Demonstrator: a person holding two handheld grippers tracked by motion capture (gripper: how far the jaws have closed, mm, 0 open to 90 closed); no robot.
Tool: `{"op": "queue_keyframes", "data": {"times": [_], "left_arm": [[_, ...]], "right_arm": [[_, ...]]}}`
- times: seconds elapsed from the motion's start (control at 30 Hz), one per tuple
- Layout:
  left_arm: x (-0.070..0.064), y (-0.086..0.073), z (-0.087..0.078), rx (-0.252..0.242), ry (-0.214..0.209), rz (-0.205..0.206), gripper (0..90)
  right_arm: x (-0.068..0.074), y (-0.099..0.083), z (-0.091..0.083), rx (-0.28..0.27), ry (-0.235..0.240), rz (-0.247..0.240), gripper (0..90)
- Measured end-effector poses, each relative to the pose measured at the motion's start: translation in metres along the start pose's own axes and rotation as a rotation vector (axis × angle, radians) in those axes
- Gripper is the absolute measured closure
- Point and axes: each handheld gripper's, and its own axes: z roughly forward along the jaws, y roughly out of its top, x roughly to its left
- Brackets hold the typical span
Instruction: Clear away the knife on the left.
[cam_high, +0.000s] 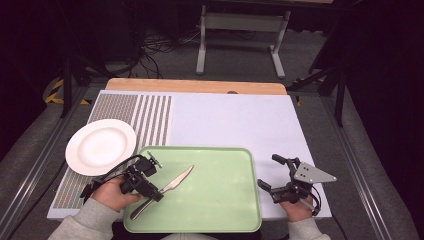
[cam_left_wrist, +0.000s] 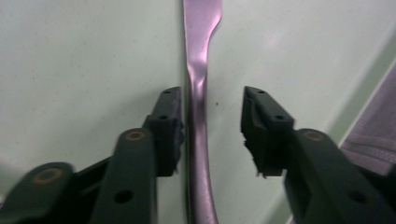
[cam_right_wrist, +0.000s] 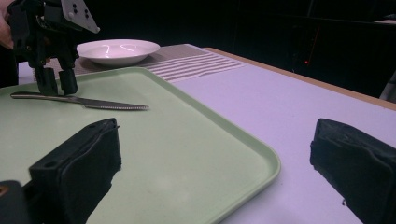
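Left hand-held gripper (cam_left_wrist: 212, 123): jaws apart, straddling the handle of the knife (cam_left_wrist: 198, 107); one pad is touching or nearly touching the handle, the other stands clear of it.

Knife (cam_high: 167, 189): lies flat on the green tray (cam_high: 220, 210), handle under the left hand-held gripper (cam_high: 150, 187), blade running away ahead of it.

Right hand-held gripper (cam_high: 277, 177): jaws wide apart, holding nothing, resting on the desk (cam_high: 235, 120) just beside the tray's edge, well apart from the knife.

White plate (cam_high: 100, 146): empty, on the striped mat beyond the left hand-held gripper, off the tray.

Step in hand, by judgement: a grasp of the knife handle, not yet closed. The next move calls for bringing the jaws together squarely on the thin, flat handle, then a level lift.

Hard to make out: the handle's end, cut off at the bottom of the left gripper view; the blade tip, cut off at its top; whether the near pad truly touches.
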Motion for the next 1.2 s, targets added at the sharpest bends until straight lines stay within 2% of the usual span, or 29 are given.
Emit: {"op": "queue_keyframes", "data": {"times": [0.07, 0.23, 0.3, 0.33, 0.4, 0.43, 0.47, 0.53, 0.57, 0.6, 0.63, 0.67, 0.73, 0.8, 0.93, 1.0, 1.07, 1.2], "left_arm": [[-0.001, 0.001, -0.004, -0.036, -0.015, 0.022, 43.6], [-0.006, 0.001, -0.011, -0.125, -0.006, 0.090, 19.8], [-0.010, 0.002, -0.013, -0.163, 0.021, 0.138, 18.3], [-0.011, 0.002, -0.013, -0.167, 0.030, 0.161, 19.1], [-0.016, 0.002, -0.013, -0.189, 0.089, 0.225, 26.0], [-0.018, 0.003, -0.013, -0.185, 0.119, 0.256, 33.0], [-0.019, 0.003, -0.014, -0.183, 0.131, 0.273, 40.7], [-0.020, 0.005, -0.012, -0.189, 0.143, 0.292, 51.7], [-0.022, 0.006, -0.010, -0.183, 0.149, 0.318, 64.7], [-0.022, 0.006, -0.010, -0.183, 0.149, 0.318, 70.0], [-0.024, 0.006, -0.007, -0.178, 0.172, 0.336, 70.0], [-0.025, 0.007, -0.005, -0.176, 0.197, 0.342, 77.4], [-0.026, 0.008, -0.003, -0.163, 0.207, 0.358, 84.7], [-0.028, 0.008, -0.001, -0.162, 0.219, 0.384, 89.7], [-0.030, 0.010, 0.004, -0.151, 0.219, 0.438, 89.8], [-0.030, 0.011, 0.006, -0.130, 0.220, 0.445, 89.9], [-0.031, 0.012, 0.011, -0.110, 0.223, 0.476, 89.9], [-0.032, 0.014, 0.016, -0.070, 0.224, 0.501, 89.9]], "right_arm": [[0.000, 0.000, 0.000, 0.000, 0.000, -0.001, 2.6], [0.000, 0.000, 0.000, 0.000, 0.000, -0.003, 2.6], [0.000, 0.000, 0.000, 0.001, 0.000, -0.003, 2.6], [0.000, 0.000, 0.000, 0.002, 0.000, -0.002, 2.6], [0.000, 0.000, 0.000, 0.001, 0.001, -0.002, 2.6], [0.000, 0.000, 0.000, 0.002, 0.001, -0.004, 2.6], [0.000, 0.000, 0.000, 0.003, 0.001, -0.003, 2.6], [0.000, 0.000, 0.000, 0.001, 0.001, -0.002, 2.6], [0.000, 0.000, 0.000, 0.001, 0.002, -0.002, 2.6], [0.000, 0.000, 0.000, 0.001, 0.002, -0.002, 2.6], [0.000, 0.000, 0.001, 0.002, 0.002, 0.000, 2.6], [0.000, 0.000, 0.001, 0.001, 0.004, 0.001, 2.6], [0.000, 0.000, 0.001, 0.000, 0.005, 0.001, 2.6], [0.000, 0.000, 0.001, 0.001, 0.005, 0.001, 2.6], [-0.001, -0.001, 0.001, 0.001, 0.004, 0.000, 2.6], [0.000, -0.001, 0.001, 0.002, 0.004, 0.002, 2.6], [-0.001, -0.001, 0.001, 0.003, 0.004, 0.000, 2.6], [-0.001, -0.001, 0.001, 0.003, 0.003, 0.000, 2.6]]}}
